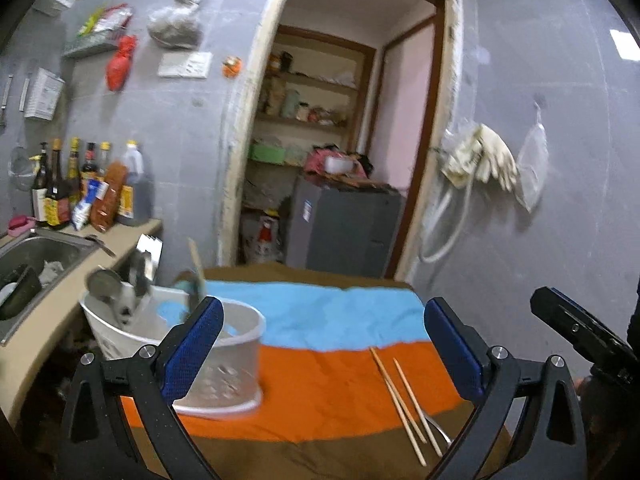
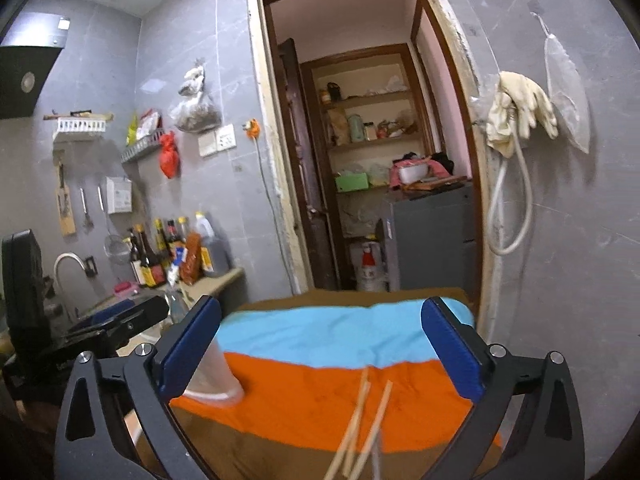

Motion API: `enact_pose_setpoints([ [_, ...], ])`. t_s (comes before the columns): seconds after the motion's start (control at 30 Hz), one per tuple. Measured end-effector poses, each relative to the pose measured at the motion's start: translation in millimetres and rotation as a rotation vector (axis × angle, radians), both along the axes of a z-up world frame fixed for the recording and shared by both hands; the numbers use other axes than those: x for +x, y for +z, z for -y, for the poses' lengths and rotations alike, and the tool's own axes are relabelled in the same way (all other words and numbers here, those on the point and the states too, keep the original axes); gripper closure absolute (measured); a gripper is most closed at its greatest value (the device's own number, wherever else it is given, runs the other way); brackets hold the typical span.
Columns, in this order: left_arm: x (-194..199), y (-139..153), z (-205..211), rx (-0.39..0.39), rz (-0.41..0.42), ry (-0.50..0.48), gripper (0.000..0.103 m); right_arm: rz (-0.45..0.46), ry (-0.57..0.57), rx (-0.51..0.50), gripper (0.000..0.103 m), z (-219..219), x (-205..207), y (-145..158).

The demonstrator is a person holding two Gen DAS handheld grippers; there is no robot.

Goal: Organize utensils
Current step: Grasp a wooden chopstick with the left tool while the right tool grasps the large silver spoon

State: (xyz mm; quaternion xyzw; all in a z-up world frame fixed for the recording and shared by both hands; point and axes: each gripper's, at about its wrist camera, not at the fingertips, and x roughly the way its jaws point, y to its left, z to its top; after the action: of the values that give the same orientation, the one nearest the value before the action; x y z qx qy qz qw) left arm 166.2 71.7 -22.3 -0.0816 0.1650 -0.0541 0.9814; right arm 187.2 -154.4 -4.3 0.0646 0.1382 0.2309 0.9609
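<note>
A white perforated utensil holder stands at the left of the striped cloth, with a ladle and other utensils blurred inside it. Two wooden chopsticks lie on the orange stripe, with a metal utensil beside them. My left gripper is open and empty above the cloth, its left finger in front of the holder. My right gripper is open and empty. In the right wrist view the chopsticks lie blurred below it, and the holder shows by its left finger.
A sink and counter with sauce bottles are at the left. A doorway with shelves and a grey cabinet lies beyond the table. Gloves hang on the right wall. The other gripper shows at the right.
</note>
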Motion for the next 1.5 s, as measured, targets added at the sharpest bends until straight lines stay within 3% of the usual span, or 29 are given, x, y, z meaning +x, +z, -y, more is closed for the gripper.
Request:
enact_pose_setpoints([
  [0.23,12,-33,34,0.033,-0.138,-0.100,0.005,-0.092,-0.043,-0.024,0.000,28,5,-30],
  [0.53,36,-77,53,0.017,-0.307,-0.110,0.005,-0.299,-0.058,-0.122,0.003,38,31,-81],
  [0.73,59,-102,55,0.020,-0.425,-0.127,0.005,-0.451,-0.014,-0.175,0.024,37,53,-110],
  [1.0,77,-121,67,0.072,-0.499,-0.188,0.007,-0.577,0.109,-0.251,0.054,23,69,-133],
  [1.2,87,-134,75,0.100,-0.543,-0.230,0.021,-0.621,0.157,-0.326,0.064,8,65,-144],
  [1.5,102,-143,94,0.104,-0.609,-0.318,0.059,-0.585,0.118,-0.453,0.080,4,68,-146],
])
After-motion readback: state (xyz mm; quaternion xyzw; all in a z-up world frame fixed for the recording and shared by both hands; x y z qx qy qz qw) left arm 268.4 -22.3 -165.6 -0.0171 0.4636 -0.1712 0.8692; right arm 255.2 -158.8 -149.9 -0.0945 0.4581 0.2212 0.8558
